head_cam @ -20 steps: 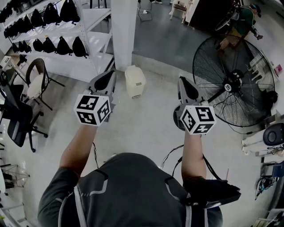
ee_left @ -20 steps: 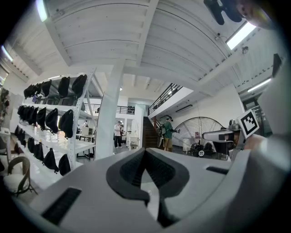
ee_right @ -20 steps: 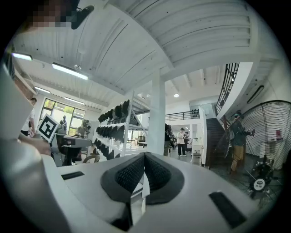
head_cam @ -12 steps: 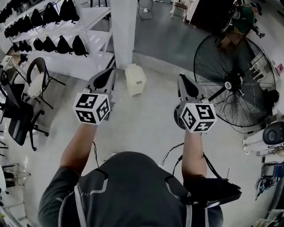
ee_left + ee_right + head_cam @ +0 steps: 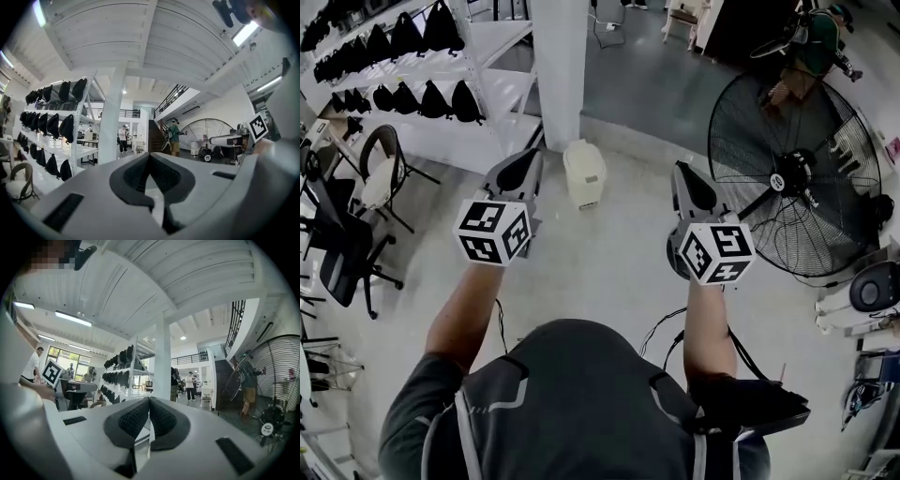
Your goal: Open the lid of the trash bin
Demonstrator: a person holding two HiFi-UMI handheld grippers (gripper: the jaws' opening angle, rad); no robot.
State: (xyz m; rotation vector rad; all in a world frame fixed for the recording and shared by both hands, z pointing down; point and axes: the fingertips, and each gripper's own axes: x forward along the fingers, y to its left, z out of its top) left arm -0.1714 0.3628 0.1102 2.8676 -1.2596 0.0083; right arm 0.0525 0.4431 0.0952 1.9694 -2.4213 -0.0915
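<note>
— Left gripper (image 5: 522,169): how do its jaws stand?
— Closed, pad against pad, with nothing between them. Its own view shows the two dark pads meeting at the tips, and only the hall beyond.
— And the right gripper (image 5: 687,185)?
— The same: jaws together, empty. Both are held up in front of the person, well apart from each other and pointing forward.
— Where is the bin (image 5: 586,184)?
— On the floor (image 5: 600,262), ahead of the grippers and between them in the head view, a little nearer the left one. It stands just beside the white pillar (image 5: 557,66). Neither gripper touches it.
— The lid (image 5: 582,153)?
— Down on the bin, shut.
— What else is around?
— A big round fan (image 5: 795,173) stands to the right, close past the right gripper. To the left, white shelves (image 5: 492,89) carry rows of black bags (image 5: 420,98), and a chair (image 5: 377,173) stands in front of them.
</note>
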